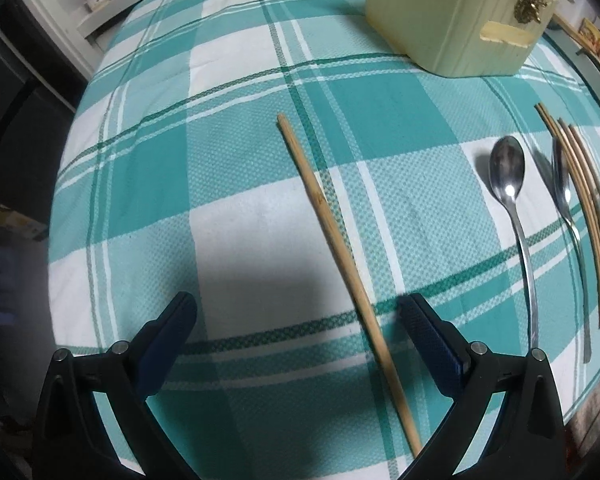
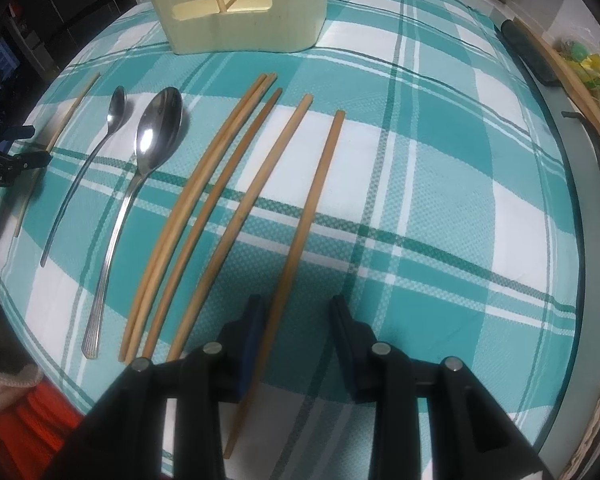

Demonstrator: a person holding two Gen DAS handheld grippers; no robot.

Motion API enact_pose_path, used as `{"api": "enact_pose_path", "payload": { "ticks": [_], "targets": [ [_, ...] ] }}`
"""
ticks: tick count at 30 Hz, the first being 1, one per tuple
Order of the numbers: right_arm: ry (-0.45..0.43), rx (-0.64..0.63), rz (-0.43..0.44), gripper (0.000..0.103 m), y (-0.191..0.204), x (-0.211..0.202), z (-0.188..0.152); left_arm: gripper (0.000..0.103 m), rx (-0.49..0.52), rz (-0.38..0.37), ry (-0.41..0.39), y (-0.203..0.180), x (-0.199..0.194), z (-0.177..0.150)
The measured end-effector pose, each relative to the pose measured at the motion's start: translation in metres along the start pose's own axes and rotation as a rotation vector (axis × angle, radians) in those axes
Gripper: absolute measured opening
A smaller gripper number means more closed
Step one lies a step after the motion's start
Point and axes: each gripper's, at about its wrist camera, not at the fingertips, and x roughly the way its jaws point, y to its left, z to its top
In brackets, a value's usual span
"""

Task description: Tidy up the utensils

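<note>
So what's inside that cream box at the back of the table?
Through the cream box's handle slot, two thin wooden sticks show, crossed. Its walls hide the rest of the inside.

Dim indoor light; glare on spoon (image 2: 158,128); soft shadows; fisheye bending, dark vignetted edges.

Through the right wrist camera I see my right gripper (image 2: 296,312) pointing down at the checked tablecloth (image 2: 440,184), jaws apart around the rightmost chopstick (image 2: 308,240), left pad just beside it. Four more chopsticks (image 2: 204,208) lie to its left, then a large spoon (image 2: 140,176) and a small spoon (image 2: 96,152). A cream box (image 2: 240,20) stands beyond.
</note>
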Motion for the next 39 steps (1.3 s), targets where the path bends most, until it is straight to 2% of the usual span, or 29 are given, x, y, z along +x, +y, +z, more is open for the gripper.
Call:
{"api": "enact_pose_path", "payload": {
  "ticks": [5,9,11,14,16,18,20,23,25,29,32,39],
  "targets": [
    [0.021,0.017,0.01,0.034,-0.007,0.006,0.023,0.101,-0.086,-0.075,0.036,0.016,0.014,0.024],
    [0.031,0.045,0.007,0.035,-0.016,0.014,0.054,0.101,-0.122,-0.087,0.041,0.026,0.019,0.042],
    [0.032,0.063,0.001,0.035,-0.02,0.019,0.071,0.097,-0.149,-0.096,0.046,0.031,0.02,0.05],
    [0.026,0.085,-0.013,0.036,-0.024,0.024,0.093,0.081,-0.176,-0.097,0.055,0.037,0.017,0.057],
    [0.013,0.095,-0.018,0.034,-0.025,0.026,0.104,0.066,-0.188,-0.111,0.056,0.041,0.014,0.058],
    [-0.003,0.096,-0.034,0.021,-0.025,0.029,0.112,0.057,-0.198,-0.117,0.055,0.044,0.012,0.057],
    [-0.023,0.1,-0.049,0.017,-0.026,0.03,0.117,0.05,-0.202,-0.108,0.047,0.045,0.011,0.056],
    [-0.047,0.089,-0.066,0.01,-0.025,0.031,0.123,0.029,-0.209,-0.111,0.035,0.043,0.008,0.055],
    [-0.067,0.09,-0.055,0.009,-0.028,0.03,0.12,0.007,-0.213,-0.152,0.031,0.039,0.005,0.052],
    [-0.121,0.12,-0.024,0.009,-0.027,0.017,0.103,0.006,-0.217,-0.177,0.007,0.029,-0.004,0.046],
    [-0.176,0.138,-0.007,0.009,-0.032,0.003,0.092,0.005,-0.215,-0.203,-0.036,0.026,-0.025,0.04],
    [-0.325,0.171,0.06,0.009,-0.046,-0.053,0.073,0.004,-0.166,-0.234,-0.21,0.028,-0.102,0.03]
  ]
}}
